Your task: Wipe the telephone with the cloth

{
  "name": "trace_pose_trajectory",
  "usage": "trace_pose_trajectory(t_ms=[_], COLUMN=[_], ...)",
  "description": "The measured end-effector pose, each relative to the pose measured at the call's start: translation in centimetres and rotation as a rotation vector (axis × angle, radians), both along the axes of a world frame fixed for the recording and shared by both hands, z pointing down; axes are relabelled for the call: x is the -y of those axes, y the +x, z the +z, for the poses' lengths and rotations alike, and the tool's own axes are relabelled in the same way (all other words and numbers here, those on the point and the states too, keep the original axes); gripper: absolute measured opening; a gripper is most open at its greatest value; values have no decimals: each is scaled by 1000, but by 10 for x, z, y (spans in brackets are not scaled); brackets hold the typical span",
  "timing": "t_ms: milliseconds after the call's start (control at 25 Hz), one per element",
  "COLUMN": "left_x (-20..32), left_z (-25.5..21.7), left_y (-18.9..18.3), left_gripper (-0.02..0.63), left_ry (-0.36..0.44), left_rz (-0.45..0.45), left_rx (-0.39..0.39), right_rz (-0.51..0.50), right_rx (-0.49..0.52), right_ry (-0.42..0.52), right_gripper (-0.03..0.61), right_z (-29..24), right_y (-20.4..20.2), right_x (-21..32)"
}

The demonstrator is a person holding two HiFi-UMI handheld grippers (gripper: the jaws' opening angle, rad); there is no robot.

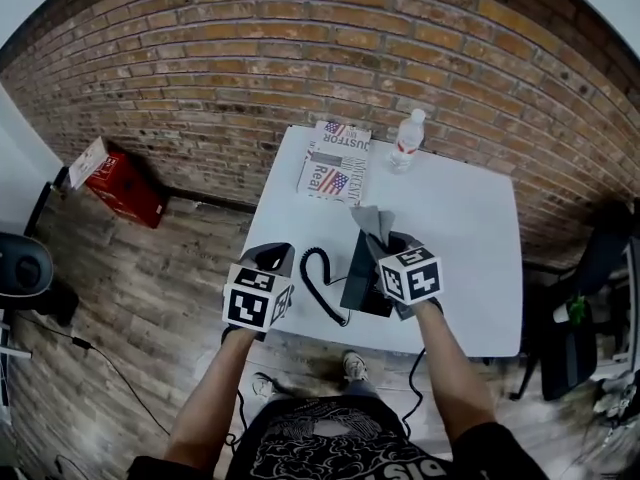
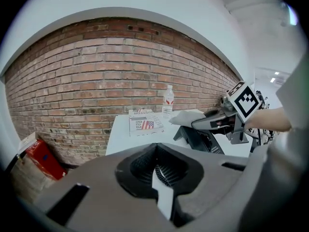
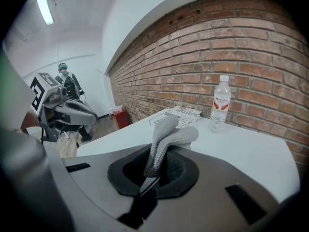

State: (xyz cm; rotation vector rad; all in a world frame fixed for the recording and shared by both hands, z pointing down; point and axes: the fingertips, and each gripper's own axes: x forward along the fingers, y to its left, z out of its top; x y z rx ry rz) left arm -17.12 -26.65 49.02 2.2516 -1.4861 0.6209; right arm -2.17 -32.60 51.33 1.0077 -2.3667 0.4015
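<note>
A black telephone (image 1: 360, 280) stands near the front edge of the white table (image 1: 470, 238), its coiled cord (image 1: 318, 280) looping to its left. My right gripper (image 1: 386, 240) hovers over the telephone's top, shut on a grey cloth (image 1: 372, 220) that sticks up from the jaws (image 3: 166, 139). In the left gripper view the cloth (image 2: 186, 116) hangs just above the telephone (image 2: 200, 139). My left gripper (image 1: 274, 260) is held off the table's left front corner, jaws together with nothing in them (image 2: 157, 166).
A stack of newspapers (image 1: 335, 160) and a water bottle (image 1: 406, 140) sit at the table's far edge by the brick wall. A red box (image 1: 120, 180) lies on the floor at left. A dark chair (image 1: 580, 318) stands at right. A person (image 3: 67, 83) stands far off.
</note>
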Motion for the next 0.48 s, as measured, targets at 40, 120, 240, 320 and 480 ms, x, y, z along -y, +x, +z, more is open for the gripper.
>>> trace_pose_trajectory(t_ms=[40,120,240,320,480], left_x=[-1,-2,-4,-6,-11], left_z=[1,3,4,4,3], left_y=[0,0,0,0,-5], left_gripper=[6,6,6,6,6], left_ry=[0,-2,-4,-2,-1], left_rz=[7,21,45,60,86], left_rx=[-4,-11,-15,-16,-18], right_rz=[6,18,31,42,70], right_rx=[-4,-10,-15,-20,-23], right_ry=[-2,-9,-17,-23,-35], right_gripper=[11,11,11,11,11], right_z=[2,4,8,11,15], right_y=[-1,-3,-5,-6,-8], right_x=[-2,-7,-14,-19,-31])
